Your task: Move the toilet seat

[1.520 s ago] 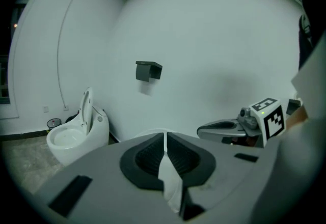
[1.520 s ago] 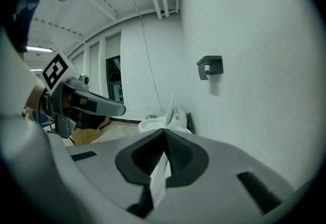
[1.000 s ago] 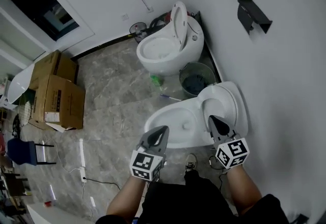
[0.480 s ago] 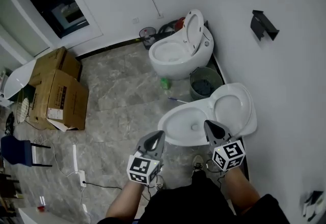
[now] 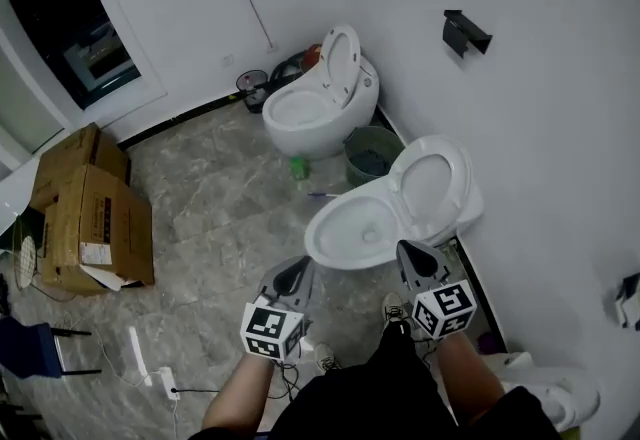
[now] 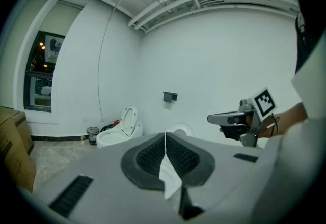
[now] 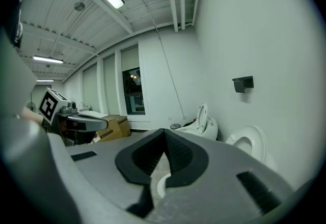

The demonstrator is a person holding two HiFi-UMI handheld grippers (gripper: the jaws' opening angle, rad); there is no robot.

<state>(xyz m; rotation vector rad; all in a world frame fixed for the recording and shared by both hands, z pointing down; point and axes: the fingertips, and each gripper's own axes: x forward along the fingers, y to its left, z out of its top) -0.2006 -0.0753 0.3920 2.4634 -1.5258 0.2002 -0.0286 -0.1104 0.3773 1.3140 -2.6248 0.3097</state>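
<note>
L gripper (image 5: 294, 276): jaws shut, empty | R gripper (image 5: 414, 258): jaws shut, empty | both held in air near front of near toilet (image 5: 350, 228), not touching it | toilet seat (image 5: 432, 183): up, leaning back twd wall, bowl open | bin (image 5: 368, 156) betw. near toilet & far toilet (image 5: 305, 113) | cardboard boxes (image 5: 85, 218) on floor, left.

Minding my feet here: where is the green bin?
Head view, right of centre: the green bin stands on the floor between the far toilet and the near toilet.
</note>
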